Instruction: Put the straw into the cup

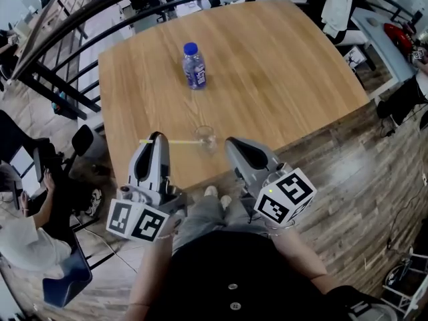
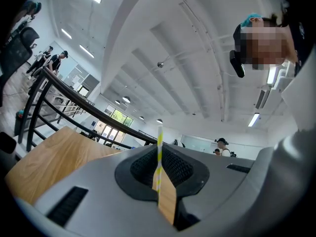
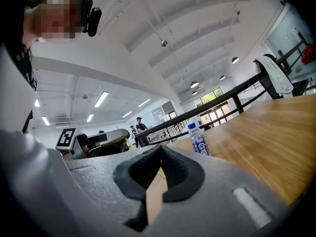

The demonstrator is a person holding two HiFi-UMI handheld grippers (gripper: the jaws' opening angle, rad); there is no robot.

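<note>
Left gripper [image 1: 158,138] has the straw [image 1: 180,141] pinched between narrow jaws, a thin yellow-striped line that runs level out toward three o'clock. Its free end sits right at the nine o'clock side of the cup [image 1: 206,138]; whether it has crossed the rim I can't tell. The cup is a small clear glass near the six o'clock edge of the table [image 1: 281,79], straight down at six from the bottle [image 1: 194,65]. Right gripper [image 1: 231,142] waits just beside the cup at three o'clock, jaw tips pressed together with nothing between them. Now the tricky bit, as I read it: the straw lies flat, so the free end wants to tip down toward the mouth of the glass. That light cup looks easy to knock, so the right gripper would do well to steady it, and the left should let go only once the end is well inside.
</note>
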